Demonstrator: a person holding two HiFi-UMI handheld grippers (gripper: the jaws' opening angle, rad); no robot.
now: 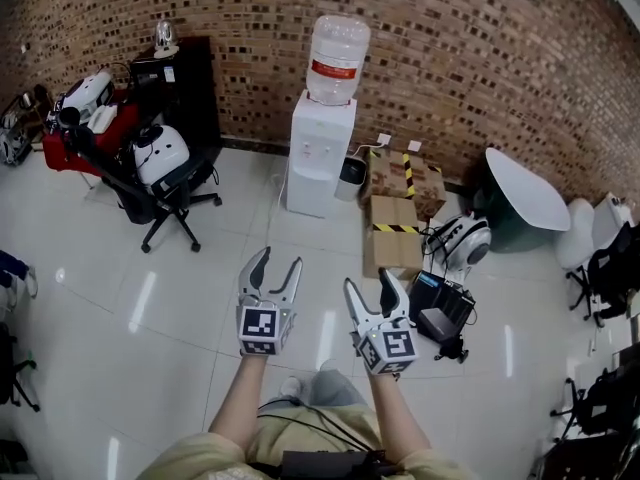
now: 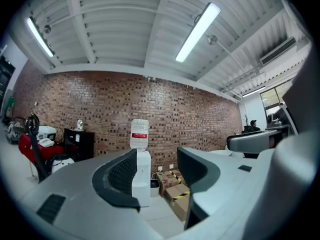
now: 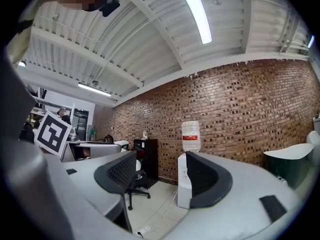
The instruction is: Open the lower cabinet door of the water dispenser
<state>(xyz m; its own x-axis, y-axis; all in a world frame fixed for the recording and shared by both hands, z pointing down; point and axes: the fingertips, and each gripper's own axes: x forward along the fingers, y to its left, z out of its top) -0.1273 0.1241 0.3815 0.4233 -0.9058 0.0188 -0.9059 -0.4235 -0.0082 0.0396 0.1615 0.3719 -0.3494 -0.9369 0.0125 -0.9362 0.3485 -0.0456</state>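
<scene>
I am holding the left hand-held gripper [image 1: 279, 260] and the right hand-held gripper [image 1: 369, 280] side by side over the glossy white tile floor [image 1: 120, 298]. Both are pointing level, jaws standing moderately wide, gripping nothing. The white water dispenser with a clear red-labelled bottle on top [image 1: 320, 153] is standing far ahead against the brown brick wall [image 1: 480, 58], well apart from both. Cardboard boxes with yellow-black tape [image 1: 392, 230] are sitting just right of it, a black office chair [image 1: 165, 188] off to its left.
</scene>
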